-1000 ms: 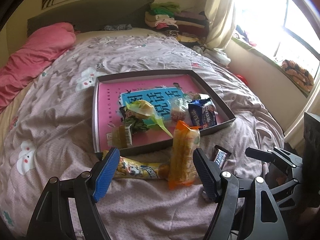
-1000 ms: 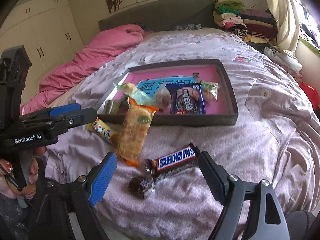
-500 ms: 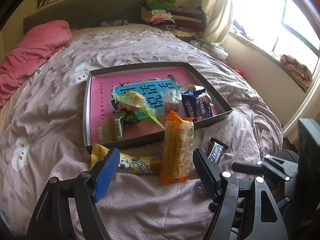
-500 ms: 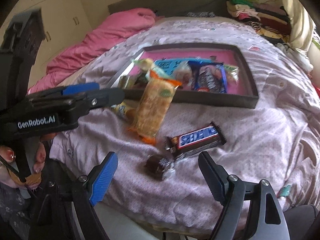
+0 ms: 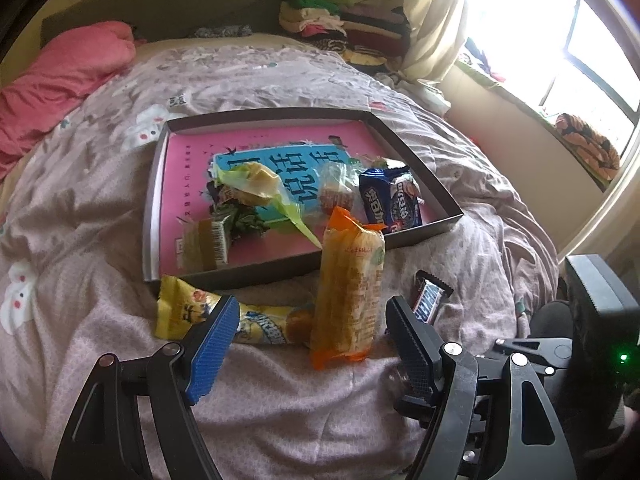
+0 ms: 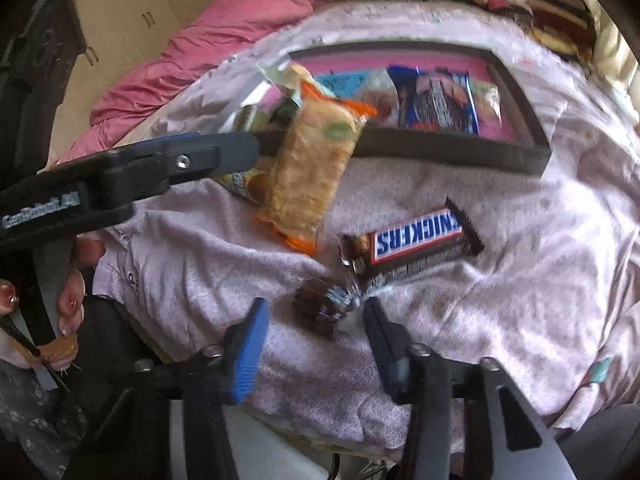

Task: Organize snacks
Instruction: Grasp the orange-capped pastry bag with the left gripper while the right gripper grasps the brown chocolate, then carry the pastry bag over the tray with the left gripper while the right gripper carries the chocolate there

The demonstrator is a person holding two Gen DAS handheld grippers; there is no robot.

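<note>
daylight from blown-out window [image 5: 576, 40] | fisheye-bent edges | right wrist view motion-blurred

"SNICKERS" on chocolate bar [image 6: 416, 240]; "GenRobot.AI" on left tongs [image 6: 132, 176]

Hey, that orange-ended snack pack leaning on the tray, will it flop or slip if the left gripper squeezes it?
The orange pack holds its long shape while propped on the tray rim, so it is probably fairly stiff. Its glossy wrapper may slide between the pads. The contents look like crisp wafers, likely light and crushable, so the left gripper should squeeze gently.
</note>
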